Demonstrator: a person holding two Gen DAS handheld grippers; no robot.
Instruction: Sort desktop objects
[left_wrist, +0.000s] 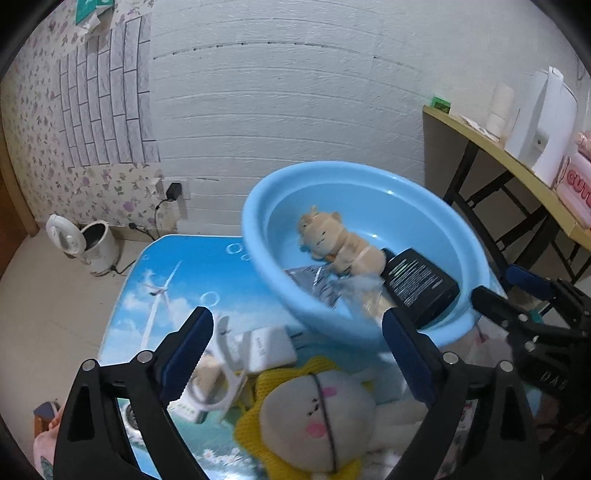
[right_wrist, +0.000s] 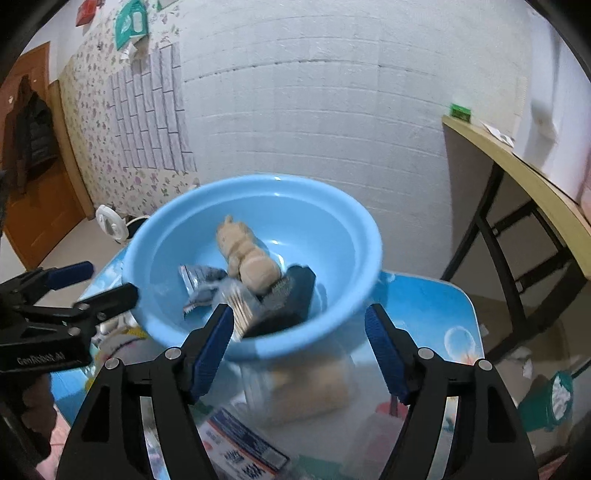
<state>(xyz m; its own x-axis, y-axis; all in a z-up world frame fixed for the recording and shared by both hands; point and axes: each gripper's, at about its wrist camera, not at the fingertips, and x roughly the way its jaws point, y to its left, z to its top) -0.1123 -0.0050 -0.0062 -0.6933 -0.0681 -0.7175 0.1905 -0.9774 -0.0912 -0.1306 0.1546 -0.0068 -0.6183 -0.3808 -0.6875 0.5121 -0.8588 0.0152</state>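
A blue basin (left_wrist: 255, 243) stands tilted on the sky-print tabletop and holds a tan plush toy (left_wrist: 332, 243), a black box (left_wrist: 421, 284) and a silver packet (left_wrist: 314, 280). My left gripper (left_wrist: 297, 332) is open above a grey-faced plush doll with a yellow ruff (left_wrist: 314, 413), a white box (left_wrist: 269, 349) and a white plastic clip (left_wrist: 225, 369). My right gripper (right_wrist: 301, 334) is open at the basin's (right_wrist: 332, 229) near rim. A blurred clear bag with something tan inside (right_wrist: 314, 387) lies between its fingers, untouched by the pads. Each gripper shows in the other's view: the right gripper (left_wrist: 506, 291), the left gripper (right_wrist: 96, 284).
A printed packet (right_wrist: 240, 446) and a green pouch (right_wrist: 546, 402) lie near the table's front. A white kettle (left_wrist: 92, 243) sits on the floor by the wall. A wooden side table (left_wrist: 480, 136) with a white appliance (left_wrist: 543, 122) stands to the right.
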